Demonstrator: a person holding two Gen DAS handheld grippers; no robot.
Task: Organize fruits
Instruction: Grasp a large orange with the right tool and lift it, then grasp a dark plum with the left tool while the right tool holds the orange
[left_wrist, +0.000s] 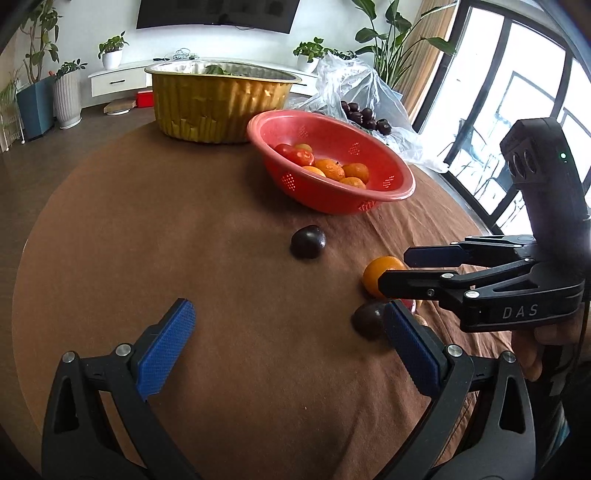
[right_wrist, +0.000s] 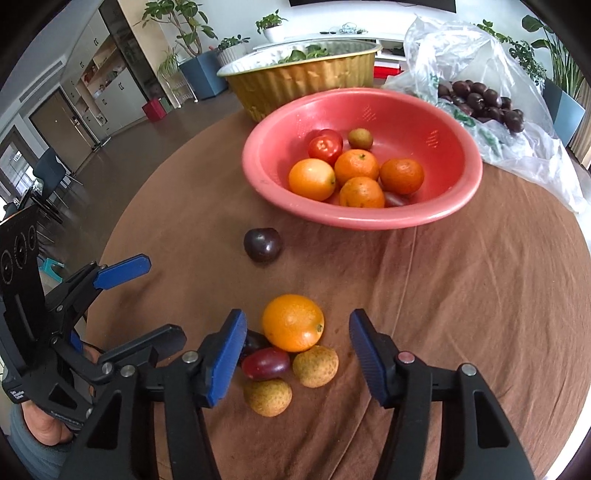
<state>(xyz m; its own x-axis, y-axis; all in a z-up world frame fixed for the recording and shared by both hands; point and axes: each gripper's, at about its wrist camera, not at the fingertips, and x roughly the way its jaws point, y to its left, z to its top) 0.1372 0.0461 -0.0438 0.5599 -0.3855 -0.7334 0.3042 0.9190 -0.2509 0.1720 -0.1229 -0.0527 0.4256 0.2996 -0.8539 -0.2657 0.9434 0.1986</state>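
Note:
A loose orange (right_wrist: 293, 323) lies on the brown tablecloth between the pads of my right gripper (right_wrist: 295, 321), which is open and touches nothing. Just nearer sit a red oval fruit (right_wrist: 266, 363), two tan rough-skinned fruits (right_wrist: 316, 365) and a dark fruit (right_wrist: 253, 341) half hidden by the left pad. A dark plum (right_wrist: 263, 244) lies alone farther out. Beyond it the red bowl (right_wrist: 369, 221) holds oranges and a tomato. My left gripper (left_wrist: 288, 314) hovers open over bare cloth, left of the dark fruit (left_wrist: 369, 319) and the orange (left_wrist: 376, 273).
A gold foil tub (left_wrist: 207, 107) with greens stands behind the bowl. A clear plastic bag (right_wrist: 517, 147) with several dark fruits lies at the back right. The round table's edge (right_wrist: 122, 221) runs close on the left, with floor and chairs beyond.

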